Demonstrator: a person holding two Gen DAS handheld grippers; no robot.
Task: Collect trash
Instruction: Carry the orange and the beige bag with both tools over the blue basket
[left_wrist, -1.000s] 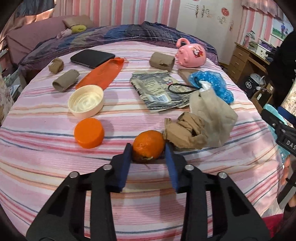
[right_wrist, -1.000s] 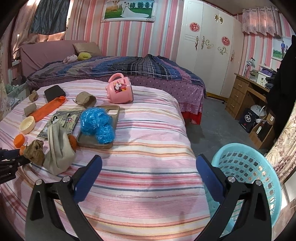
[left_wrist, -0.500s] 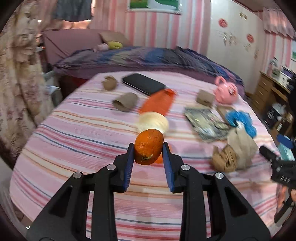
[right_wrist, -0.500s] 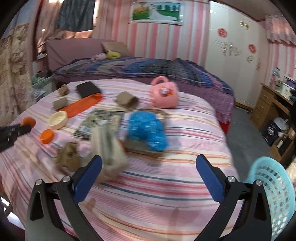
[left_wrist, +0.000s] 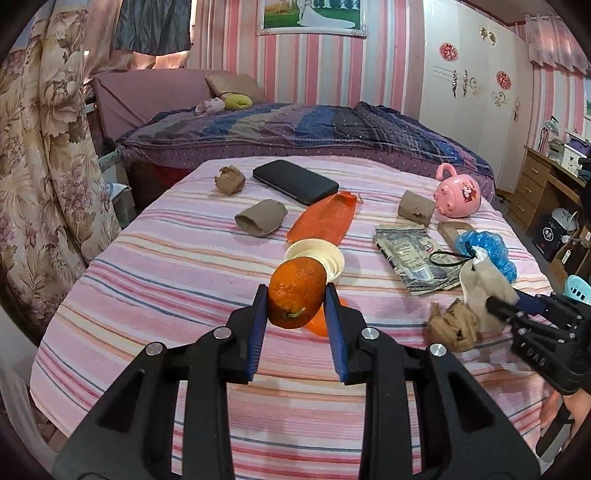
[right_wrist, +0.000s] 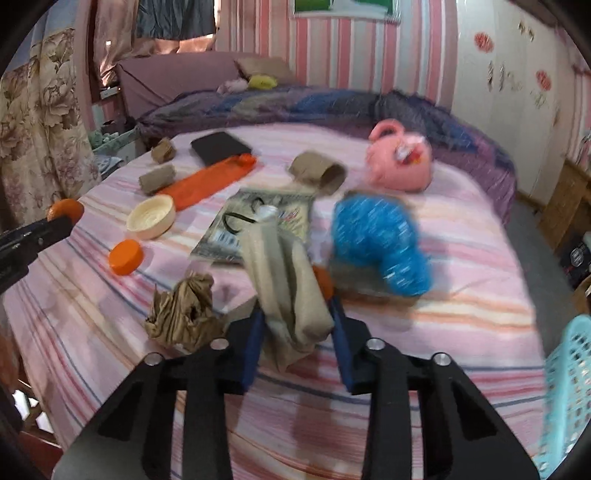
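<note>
My left gripper (left_wrist: 295, 308) is shut on an orange fruit (left_wrist: 296, 292) and holds it above the striped bed. In the right wrist view the fruit (right_wrist: 65, 209) shows at the far left in that gripper. My right gripper (right_wrist: 297, 325) has its fingers around a beige cloth bag (right_wrist: 288, 284), which also shows in the left wrist view (left_wrist: 484, 288). A crumpled brown paper (right_wrist: 184, 314) lies just left of it. A light blue basket (right_wrist: 565, 387) stands at the right edge.
On the bed lie an orange lid (right_wrist: 126, 256), a cream lid (right_wrist: 151, 217), an orange pouch (left_wrist: 325, 219), a foil packet (left_wrist: 410, 254), cardboard tubes (left_wrist: 261, 218), a black wallet (left_wrist: 294, 181), a blue bag (right_wrist: 380, 245) and a pink mug (left_wrist: 457, 194).
My left gripper has lifted the orange fruit off the bed and drawn back. My right gripper has moved in over the bed and narrowed from wide open around the beige bag.
</note>
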